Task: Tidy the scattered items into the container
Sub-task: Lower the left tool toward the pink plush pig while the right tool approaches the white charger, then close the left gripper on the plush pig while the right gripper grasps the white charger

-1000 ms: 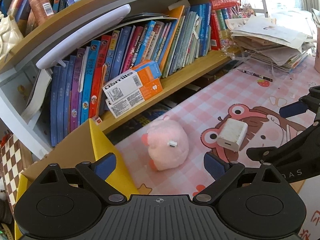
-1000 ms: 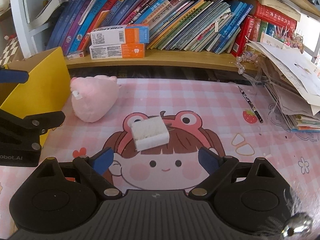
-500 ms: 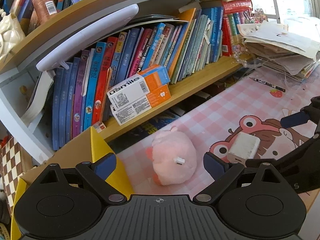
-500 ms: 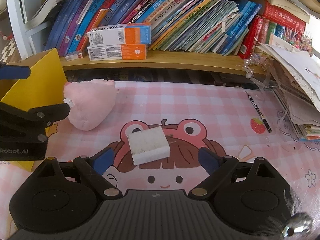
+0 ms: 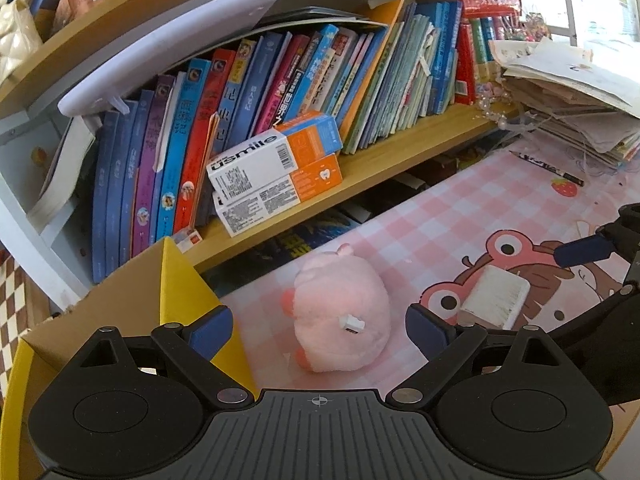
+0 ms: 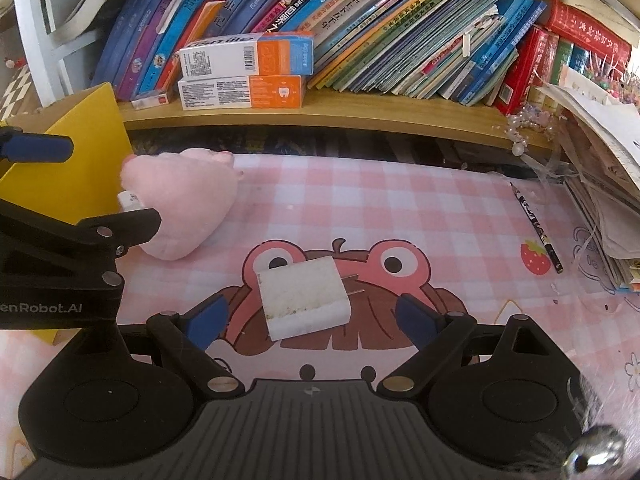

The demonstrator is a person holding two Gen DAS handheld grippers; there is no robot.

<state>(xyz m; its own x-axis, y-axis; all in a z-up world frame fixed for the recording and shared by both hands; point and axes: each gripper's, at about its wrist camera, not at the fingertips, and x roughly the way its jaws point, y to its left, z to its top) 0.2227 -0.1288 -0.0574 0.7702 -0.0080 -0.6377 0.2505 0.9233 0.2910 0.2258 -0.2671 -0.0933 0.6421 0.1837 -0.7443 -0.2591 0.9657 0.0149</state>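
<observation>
A pink plush toy lies on the tabletop, which is covered by a pink checked mat with a cartoon frog-hat girl printed on it. In the left wrist view the toy sits between the blue pads of the left gripper, whose fingers are spread wide and hold nothing; a small white tag on the toy faces the camera. The toy does not visibly touch either pad. Just beyond the left finger stands the yellow cardboard box, its corner beside the toy.

A white rectangular block with a stained face lies flat on the cartoon print. In the right wrist view it sits between the released fingers of the right gripper, slightly nearer the left pad, with a gap on each side. To the left of these fingers the plush toy rests against the yellow box, partly hidden by the black body of the left gripper.

Ahead of both pairs of fingers a wooden shelf carries leaning books and two stacked orange-and-white cartons. Far right of the right fingers a pencil lies on the mat beside a stack of papers.
</observation>
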